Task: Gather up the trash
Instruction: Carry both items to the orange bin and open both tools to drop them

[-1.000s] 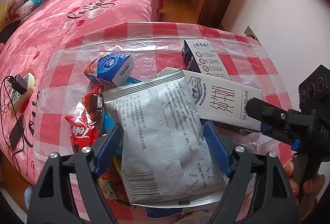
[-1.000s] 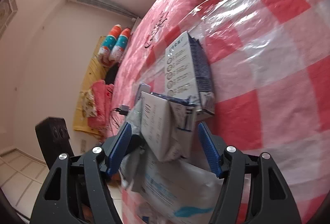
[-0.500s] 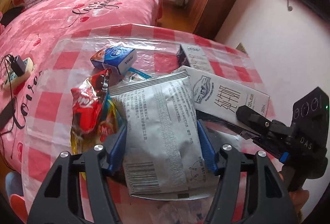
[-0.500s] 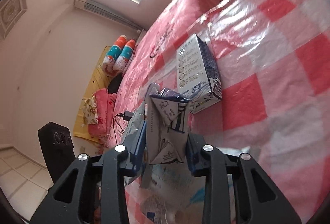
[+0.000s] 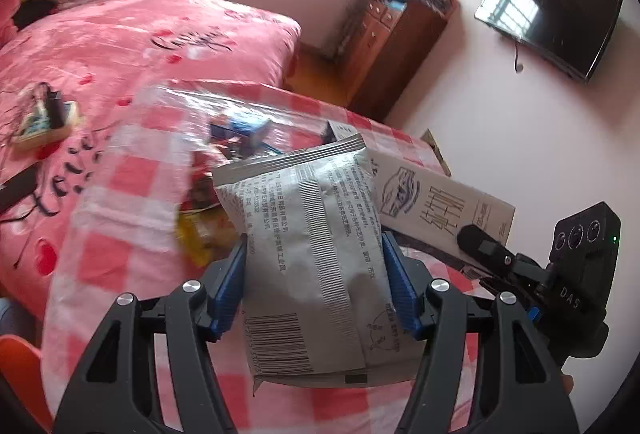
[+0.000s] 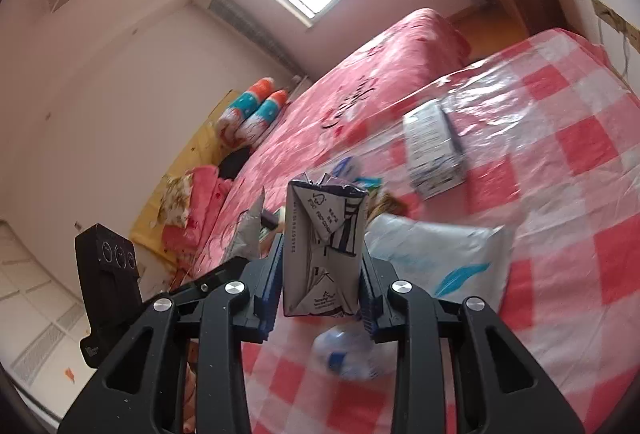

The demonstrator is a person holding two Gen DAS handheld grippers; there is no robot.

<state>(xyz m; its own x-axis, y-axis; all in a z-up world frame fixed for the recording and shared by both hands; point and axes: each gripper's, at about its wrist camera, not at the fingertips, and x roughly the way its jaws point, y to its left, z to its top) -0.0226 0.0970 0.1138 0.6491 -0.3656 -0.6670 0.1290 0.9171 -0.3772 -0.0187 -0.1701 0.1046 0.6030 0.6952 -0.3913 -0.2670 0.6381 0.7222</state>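
Note:
My left gripper (image 5: 316, 274) is shut on a silver snack bag (image 5: 312, 254) with black print and a barcode, held up above the red-and-white checked table (image 5: 120, 234). My right gripper (image 6: 320, 282) is shut on a flattened white milk carton (image 6: 324, 246), also lifted off the table; the same carton (image 5: 436, 202) shows to the right in the left wrist view. More trash lies on the table: a blue box (image 5: 240, 128), red and yellow wrappers (image 5: 200, 218), a white-and-blue box (image 6: 434, 150), a pale plastic pack (image 6: 436, 254) and a crumpled bottle (image 6: 344, 354).
A pink bed (image 5: 120, 46) stands beyond the table, with a power strip and cables (image 5: 40, 114) on it. A wooden dresser (image 5: 396, 46) and a wall-mounted TV (image 5: 548, 22) are at the far right. Pillows (image 6: 256, 114) lie at the bed's head.
Both grippers closed on their items and rose off the table: the left took the silver bag, the right took the flattened carton. Both views now tilt up toward the room.

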